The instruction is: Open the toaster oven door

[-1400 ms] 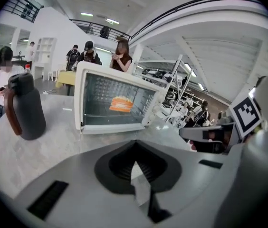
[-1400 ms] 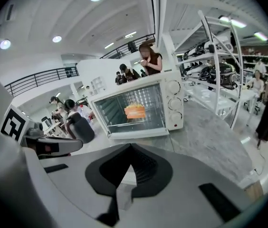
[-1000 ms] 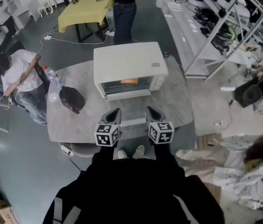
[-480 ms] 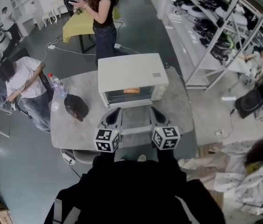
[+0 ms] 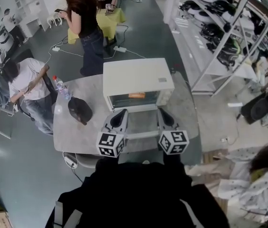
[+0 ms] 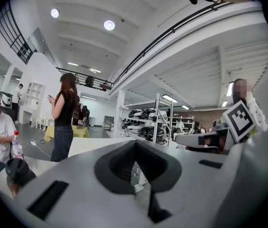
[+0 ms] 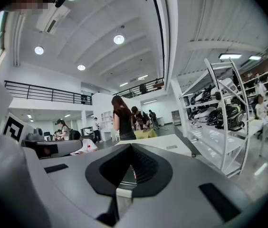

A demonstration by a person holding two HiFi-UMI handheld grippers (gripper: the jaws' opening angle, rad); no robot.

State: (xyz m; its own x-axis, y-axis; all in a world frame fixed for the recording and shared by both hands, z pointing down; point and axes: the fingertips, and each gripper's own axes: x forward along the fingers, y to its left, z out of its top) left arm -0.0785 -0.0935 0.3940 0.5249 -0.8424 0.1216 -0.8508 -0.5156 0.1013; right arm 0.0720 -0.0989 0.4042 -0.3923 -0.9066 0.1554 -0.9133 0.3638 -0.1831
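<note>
The white toaster oven (image 5: 138,77) stands on a grey table (image 5: 70,134). Its glass door (image 5: 141,120) lies folded down flat toward me, with the handle bar (image 5: 141,134) at the near edge. Something orange (image 5: 136,95) shows inside the cavity. My left gripper (image 5: 121,113) hovers at the door's left edge and my right gripper (image 5: 163,111) at its right edge. Each is shut to a point and holds nothing. In the left gripper view the left gripper (image 6: 138,175) shows only a thin slit between its jaws. The right gripper (image 7: 123,175) looks the same in its own view.
A black cap (image 5: 81,109) and a water bottle (image 5: 62,87) sit on the table's left part. A person (image 5: 27,80) sits at the left and another person (image 5: 87,25) stands behind the table near a yellow table (image 5: 112,17). Metal shelving (image 5: 229,32) lines the right.
The standing person has walked left behind the table. The head view has shifted, so the oven sits slightly lower and further right. Both grippers stay beside the lowered door.
</note>
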